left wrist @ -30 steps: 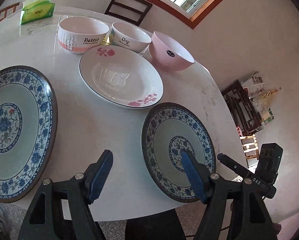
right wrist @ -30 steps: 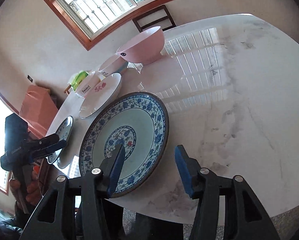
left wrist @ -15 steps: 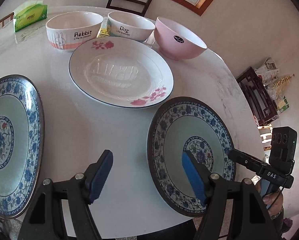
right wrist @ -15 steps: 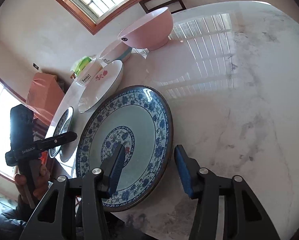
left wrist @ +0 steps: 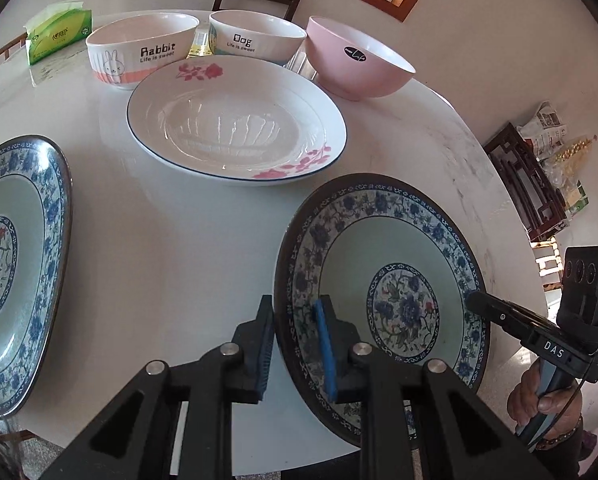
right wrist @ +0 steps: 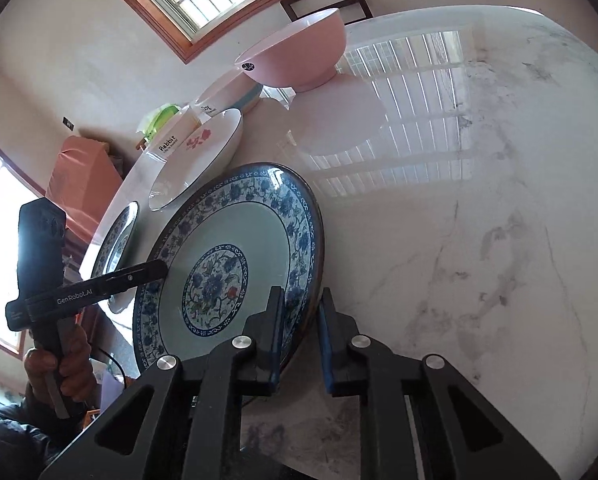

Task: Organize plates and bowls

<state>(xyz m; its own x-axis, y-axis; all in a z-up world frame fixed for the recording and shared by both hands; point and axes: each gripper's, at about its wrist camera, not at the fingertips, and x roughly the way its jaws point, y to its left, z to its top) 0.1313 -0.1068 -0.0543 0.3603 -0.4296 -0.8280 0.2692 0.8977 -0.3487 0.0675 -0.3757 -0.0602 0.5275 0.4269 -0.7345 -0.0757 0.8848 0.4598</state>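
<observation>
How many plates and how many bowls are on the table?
Blue-patterned plates: 2
White plate with pink flowers: 1
White bowls: 2
Pink bowl: 1
Total: 6

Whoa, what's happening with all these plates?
A person holds a tool in each hand, and both tools are on the same blue plate on the table. The right tool is clamped on one side of its rim. The left tool is closing its jaws on the opposite side, with the rim between them. A second blue plate, a white flowered plate and three bowls sit untouched.
</observation>
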